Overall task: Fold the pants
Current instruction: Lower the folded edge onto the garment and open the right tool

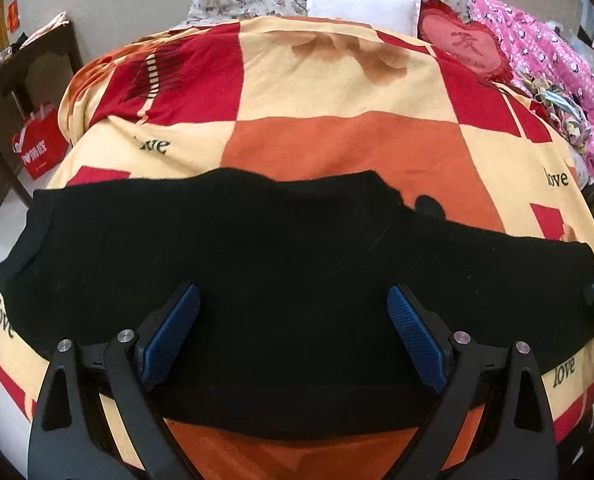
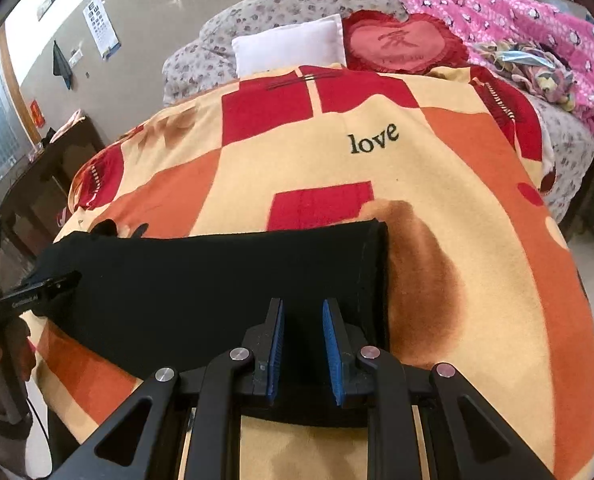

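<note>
Black pants lie flat across the near part of a bed, stretched left to right on a red, orange and cream blanket. My left gripper hovers over their middle, jaws wide open and empty. In the right wrist view the pants end at a straight edge near the right. My right gripper sits over that end, jaws open with a narrow gap and nothing visibly between them. The left gripper shows at the far left, over the pants.
A white pillow, a red heart cushion and a pink quilt lie at the bed's head. A dark wooden table and a red bag stand left of the bed.
</note>
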Demonstrator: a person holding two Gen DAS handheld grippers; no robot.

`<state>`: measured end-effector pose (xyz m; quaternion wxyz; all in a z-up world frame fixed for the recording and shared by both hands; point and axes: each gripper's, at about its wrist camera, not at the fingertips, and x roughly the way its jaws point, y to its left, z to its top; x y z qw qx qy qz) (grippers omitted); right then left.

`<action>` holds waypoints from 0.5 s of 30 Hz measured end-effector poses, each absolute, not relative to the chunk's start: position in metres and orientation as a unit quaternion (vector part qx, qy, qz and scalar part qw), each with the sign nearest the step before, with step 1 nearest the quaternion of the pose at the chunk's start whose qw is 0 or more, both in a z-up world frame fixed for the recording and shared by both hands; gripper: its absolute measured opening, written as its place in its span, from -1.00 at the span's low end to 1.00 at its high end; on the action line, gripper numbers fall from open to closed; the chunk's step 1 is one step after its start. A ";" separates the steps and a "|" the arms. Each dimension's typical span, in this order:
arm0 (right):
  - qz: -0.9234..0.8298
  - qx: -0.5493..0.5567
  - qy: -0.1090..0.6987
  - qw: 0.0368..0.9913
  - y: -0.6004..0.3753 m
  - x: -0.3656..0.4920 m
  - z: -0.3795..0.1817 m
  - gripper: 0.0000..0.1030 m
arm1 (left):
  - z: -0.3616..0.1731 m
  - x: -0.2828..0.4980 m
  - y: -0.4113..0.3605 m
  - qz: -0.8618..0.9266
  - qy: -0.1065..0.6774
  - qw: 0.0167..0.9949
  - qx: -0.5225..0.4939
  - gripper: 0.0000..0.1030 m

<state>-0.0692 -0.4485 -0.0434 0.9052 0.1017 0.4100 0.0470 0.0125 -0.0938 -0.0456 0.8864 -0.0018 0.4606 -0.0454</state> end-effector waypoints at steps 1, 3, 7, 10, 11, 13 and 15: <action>0.045 0.100 0.411 0.905 -0.448 -0.071 -0.041 -0.64 | -0.044 0.013 -0.096 -0.048 0.461 0.886 0.000 0.84; 0.037 0.093 0.410 0.907 -0.448 -0.076 -0.035 -0.63 | -0.040 0.012 -0.101 -0.056 0.457 0.888 0.002 0.84; 0.040 0.086 0.398 0.913 -0.449 -0.088 -0.025 -0.54 | -0.040 0.008 -0.112 -0.071 0.457 0.886 0.002 0.84; 0.039 0.083 0.409 0.908 -0.450 -0.088 -0.031 -0.51 | -0.043 0.008 -0.124 -0.079 0.462 0.883 0.009 0.84; 0.037 0.085 0.419 0.903 -0.452 -0.086 -0.039 -0.50 | -0.043 0.008 -0.129 -0.083 0.465 0.882 0.010 0.84; 0.043 0.096 0.418 0.903 -0.454 -0.087 -0.045 -0.50 | -0.041 0.008 -0.140 -0.096 0.466 0.879 0.016 0.84; 0.047 0.109 0.416 0.902 -0.456 -0.091 -0.043 -0.47 | -0.037 0.007 -0.158 -0.125 0.464 0.876 0.029 0.84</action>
